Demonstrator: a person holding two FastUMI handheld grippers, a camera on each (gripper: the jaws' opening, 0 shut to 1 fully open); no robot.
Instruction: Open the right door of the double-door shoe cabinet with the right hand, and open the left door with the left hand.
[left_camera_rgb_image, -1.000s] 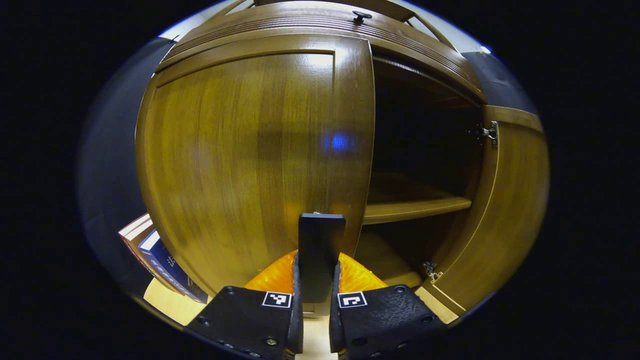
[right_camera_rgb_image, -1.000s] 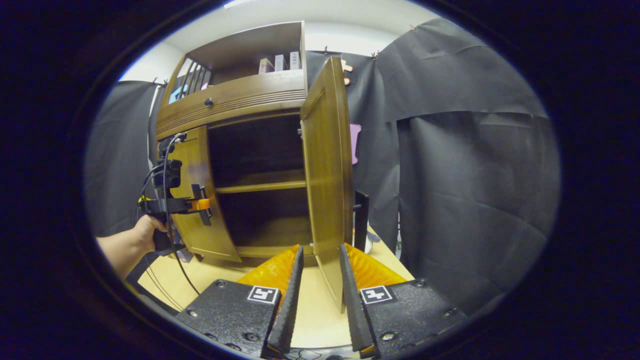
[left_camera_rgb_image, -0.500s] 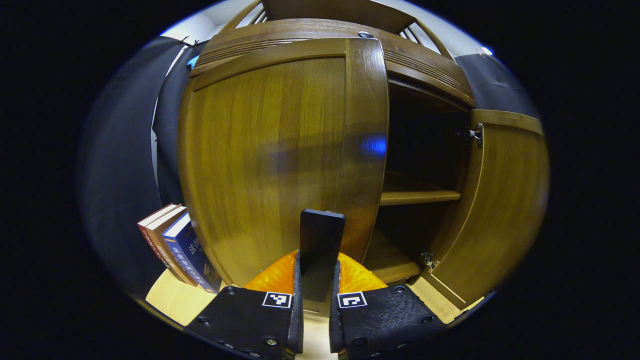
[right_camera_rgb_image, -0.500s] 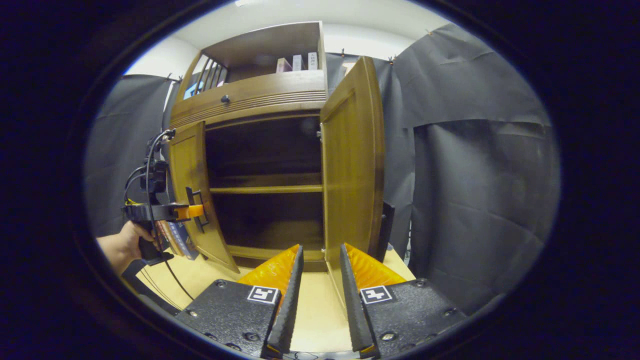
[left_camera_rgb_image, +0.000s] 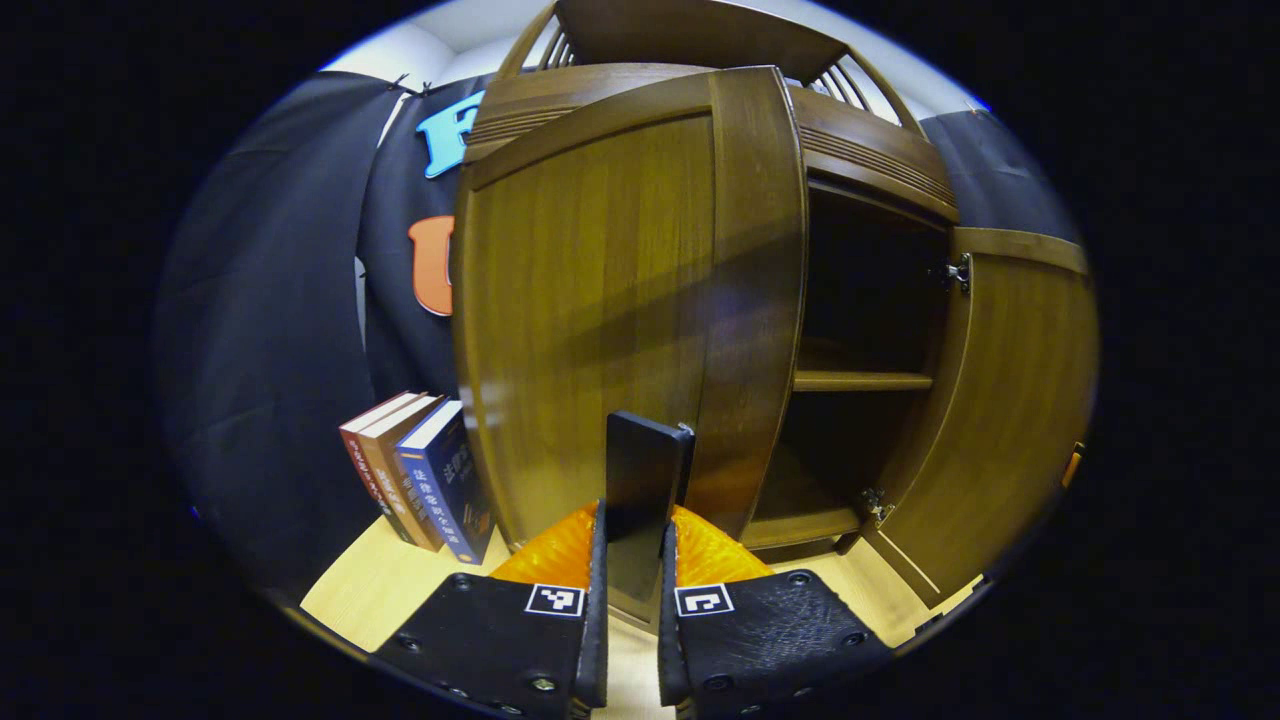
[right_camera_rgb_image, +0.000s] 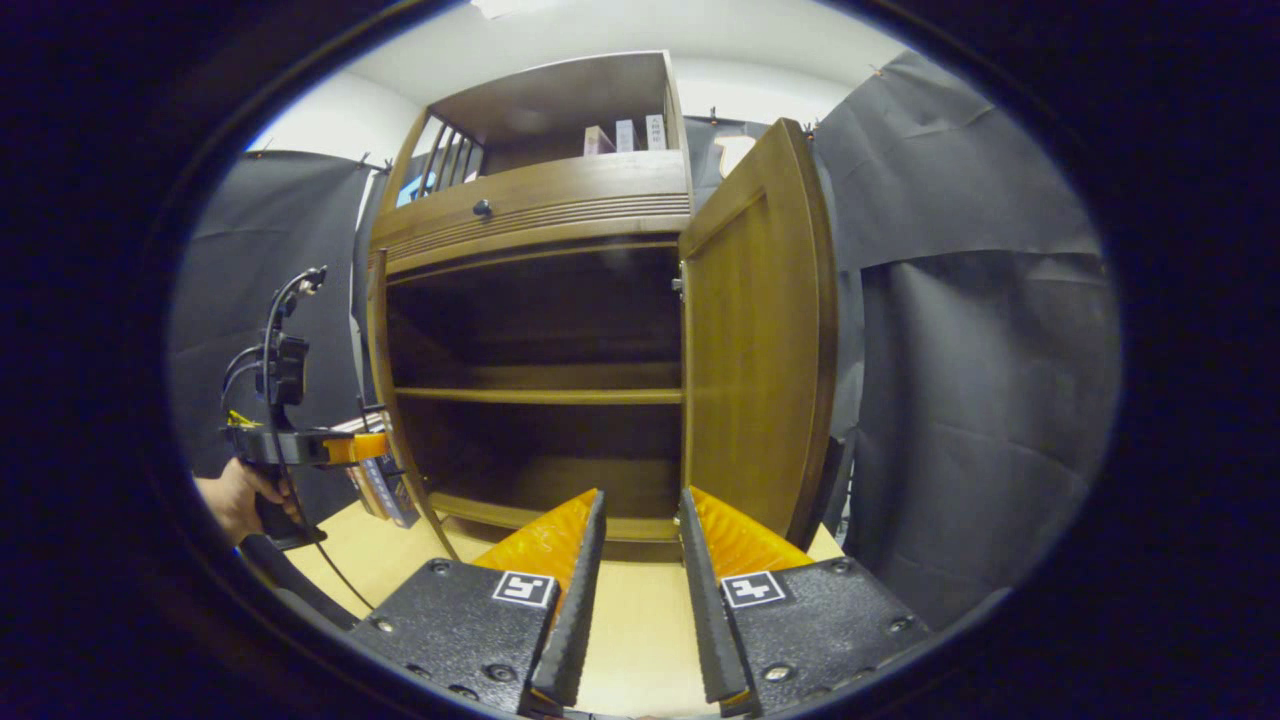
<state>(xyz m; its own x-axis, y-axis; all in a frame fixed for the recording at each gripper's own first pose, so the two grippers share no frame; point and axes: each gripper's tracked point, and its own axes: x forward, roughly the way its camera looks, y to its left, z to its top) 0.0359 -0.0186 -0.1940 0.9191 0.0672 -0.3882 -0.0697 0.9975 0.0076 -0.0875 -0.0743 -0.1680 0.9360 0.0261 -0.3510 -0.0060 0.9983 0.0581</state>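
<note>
The brown wooden shoe cabinet (right_camera_rgb_image: 540, 205) stands with both doors swung out. In the left gripper view the left door (left_camera_rgb_image: 620, 300) is close in front, and my left gripper (left_camera_rgb_image: 632, 520) is shut on its black upright handle (left_camera_rgb_image: 645, 450). The right door (left_camera_rgb_image: 1010, 400) hangs wide at the right. In the right gripper view the left door (right_camera_rgb_image: 378, 380) is almost edge-on, with the left gripper (right_camera_rgb_image: 370, 447) at it, held by a hand (right_camera_rgb_image: 235, 495). My right gripper (right_camera_rgb_image: 635, 510) is open, with nothing between its fingers, just left of the right door (right_camera_rgb_image: 760, 370).
Several books (left_camera_rgb_image: 420, 470) lean upright on the light wooden floor (right_camera_rgb_image: 630, 620), left of the cabinet. Inside are a shelf (right_camera_rgb_image: 540, 393) and dark compartments. More books (right_camera_rgb_image: 625, 135) stand on the cabinet's open top shelf. Black cloth hangs all around.
The left door has swung further out with my left gripper on its handle. The right door has opened wider, and its edge no longer stands between my right gripper's fingers.
</note>
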